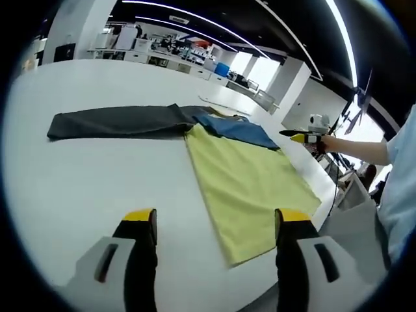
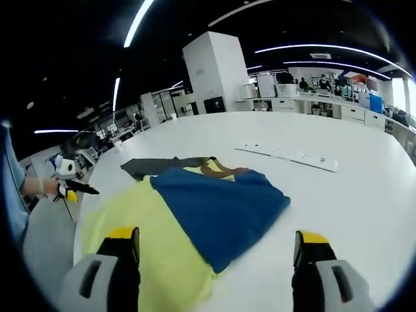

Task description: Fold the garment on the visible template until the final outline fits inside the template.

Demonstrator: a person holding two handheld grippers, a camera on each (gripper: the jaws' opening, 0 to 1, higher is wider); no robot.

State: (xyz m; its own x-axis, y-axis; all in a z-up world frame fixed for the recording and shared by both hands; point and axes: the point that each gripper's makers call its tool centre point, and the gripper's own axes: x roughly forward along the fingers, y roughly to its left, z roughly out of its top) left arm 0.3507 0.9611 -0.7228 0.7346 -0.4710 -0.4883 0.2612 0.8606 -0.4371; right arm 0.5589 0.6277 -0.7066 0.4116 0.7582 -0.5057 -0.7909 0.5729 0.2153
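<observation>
A flat yellow-green template [image 1: 250, 188] is spread on the smooth white surface [image 1: 91, 188], with soft blue cloth [image 2: 218, 208] and dark grey garment [image 1: 120, 121] laid along its far edge. Left gripper [image 1: 214, 224] and right gripper [image 2: 214, 247] are held released, grasping nothing.

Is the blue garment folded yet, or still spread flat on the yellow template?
Partly folded: the blue garment lies bunched into a compact patch over one end of the yellow template. Whether its outline fits inside, cannot tell.

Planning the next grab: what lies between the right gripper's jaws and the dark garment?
In the right gripper view, the blue cloth and yellow template lie before the dark garment.
</observation>
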